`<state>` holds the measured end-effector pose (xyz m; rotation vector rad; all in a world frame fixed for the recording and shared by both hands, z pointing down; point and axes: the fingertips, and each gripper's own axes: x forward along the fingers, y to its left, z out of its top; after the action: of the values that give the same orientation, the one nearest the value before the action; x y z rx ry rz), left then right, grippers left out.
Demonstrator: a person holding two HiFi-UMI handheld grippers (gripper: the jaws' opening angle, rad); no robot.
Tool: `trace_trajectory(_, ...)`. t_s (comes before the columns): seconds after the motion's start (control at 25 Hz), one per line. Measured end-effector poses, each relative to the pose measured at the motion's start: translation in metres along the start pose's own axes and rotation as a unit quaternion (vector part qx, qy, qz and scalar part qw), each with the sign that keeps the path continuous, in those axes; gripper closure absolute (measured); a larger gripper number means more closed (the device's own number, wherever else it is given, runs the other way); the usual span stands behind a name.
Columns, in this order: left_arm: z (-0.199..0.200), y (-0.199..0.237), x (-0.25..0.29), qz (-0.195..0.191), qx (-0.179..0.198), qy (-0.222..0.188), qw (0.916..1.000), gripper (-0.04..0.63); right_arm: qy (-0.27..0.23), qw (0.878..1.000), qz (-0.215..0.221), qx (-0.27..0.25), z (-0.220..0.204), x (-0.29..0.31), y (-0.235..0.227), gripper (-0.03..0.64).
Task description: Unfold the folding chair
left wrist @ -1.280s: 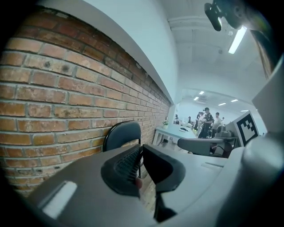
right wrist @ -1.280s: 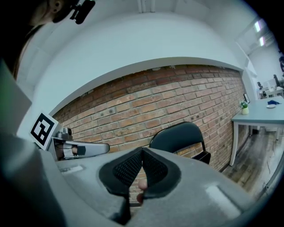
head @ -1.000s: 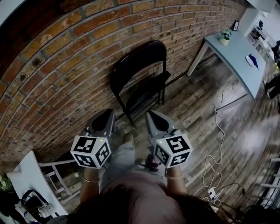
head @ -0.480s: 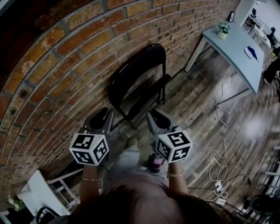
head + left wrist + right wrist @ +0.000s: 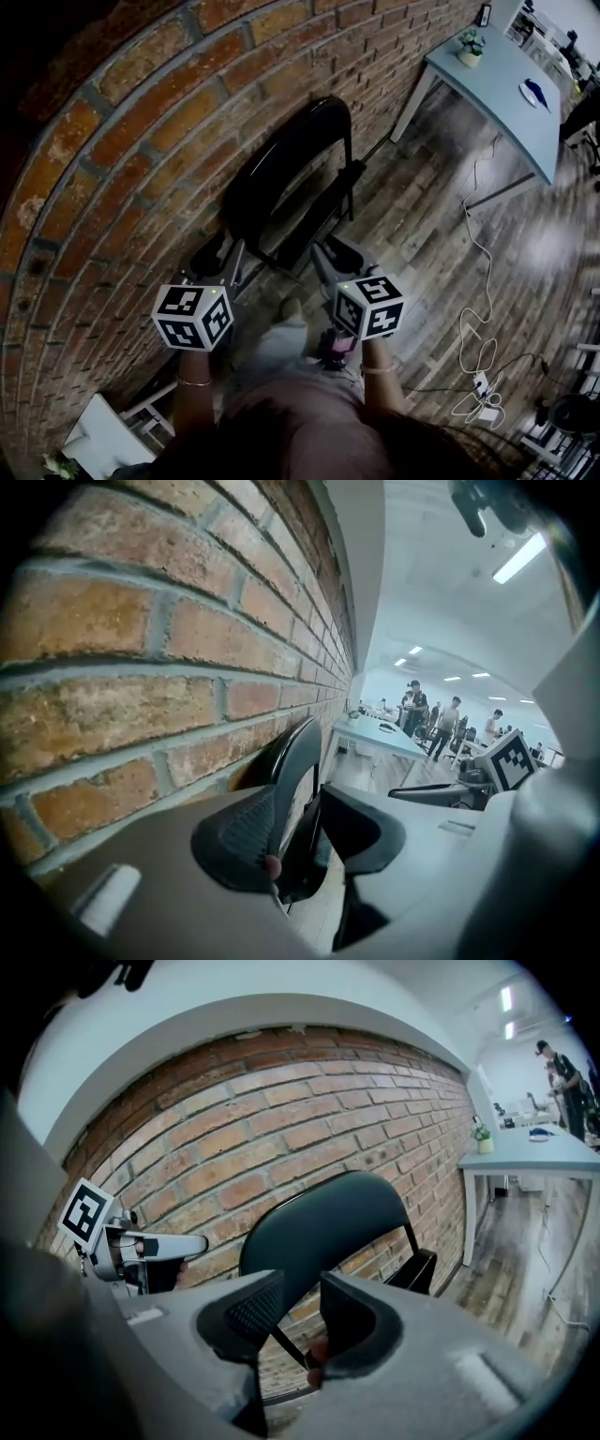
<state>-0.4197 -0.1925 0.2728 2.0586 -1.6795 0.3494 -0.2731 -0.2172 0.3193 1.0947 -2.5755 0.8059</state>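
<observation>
Black folding chair (image 5: 291, 173): folded flat, upright on its legs, backrest leaning against the red brick wall (image 5: 131, 122), feet on the wood-plank floor (image 5: 422, 225). The seat is tipped up along the frame, so the chair is not yet unfolded.

Left gripper (image 5: 225, 255): held low in front of the chair's lower left side, close to the wall, pointing forward and slightly down. Its jaws have just been opening and now stand apart. In the left gripper view the chair appears edge-on through the gap, further ahead. The pads press on nothing.

Right gripper (image 5: 330, 253): level with the left one, in front of the chair's lower right side. Its jaws have also just been opening, but the gap is narrower than on the left. In the right gripper view the rounded backrest and one thin frame tube sit beyond the gap. Nothing is clamped and the gripper is empty.

The marker cubes (image 5: 192, 317) (image 5: 368, 306) on both grippers face the head camera.

Surroundings: a pale surface (image 5: 506, 89) stands at the upper right, well apart from the chair, and carries a small potted plant (image 5: 471, 44). A white cable (image 5: 480, 272) trails across the floor on the right. People (image 5: 450, 726) stand far off in the left gripper view.
</observation>
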Motion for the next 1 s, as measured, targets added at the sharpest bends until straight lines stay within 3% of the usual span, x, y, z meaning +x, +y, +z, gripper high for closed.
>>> trace_trajectory(1.0, -0.027, 0.037, 0.060, -0.021, 0.027, 0.078, 0.9964, 0.403, 0.061, 0.994, -0.058, 0.070, -0.061, 0.077, -0.064, 0.448)
